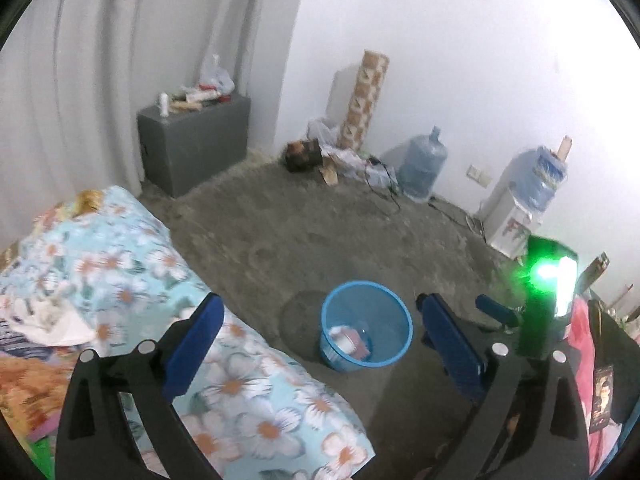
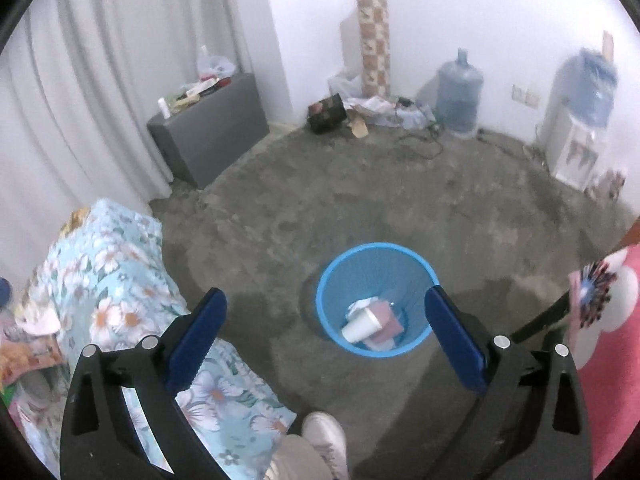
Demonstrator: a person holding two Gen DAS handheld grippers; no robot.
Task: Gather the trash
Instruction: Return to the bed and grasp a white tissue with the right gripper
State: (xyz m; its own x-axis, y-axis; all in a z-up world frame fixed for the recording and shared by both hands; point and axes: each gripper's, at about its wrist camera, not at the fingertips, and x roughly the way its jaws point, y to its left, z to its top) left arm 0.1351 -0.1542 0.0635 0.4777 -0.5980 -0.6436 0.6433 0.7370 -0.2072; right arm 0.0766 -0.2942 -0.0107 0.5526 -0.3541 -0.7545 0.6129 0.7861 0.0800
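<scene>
Grey carpet floor [image 2: 360, 208] fills the middle of both views. White curtain [image 2: 100, 80] upper left, white wall upper right. Bed with pale blue flowered cover [image 1: 132, 280] runs along lower left. Grey cabinet [image 2: 212, 132] against the curtain, clutter on top. Along the far wall: patterned roll [image 2: 374, 40] standing upright, big water jug [image 2: 458, 88] on the floor, water dispenser [image 2: 576, 120] at right.

Blue bin [image 2: 376, 300] stands on the floor, centre low in the right wrist view, between bed and right edge. Inside it: white paper cup [image 2: 360, 326] on its side, pinkish box [image 2: 386, 318], crumpled paper.

Left tongs [image 1: 320, 320] spread wide, nothing between the pads. Right tongs [image 2: 326, 312] likewise wide apart and empty, framing the bin.

Shoe [image 2: 324, 440] at bottom edge.
</scene>
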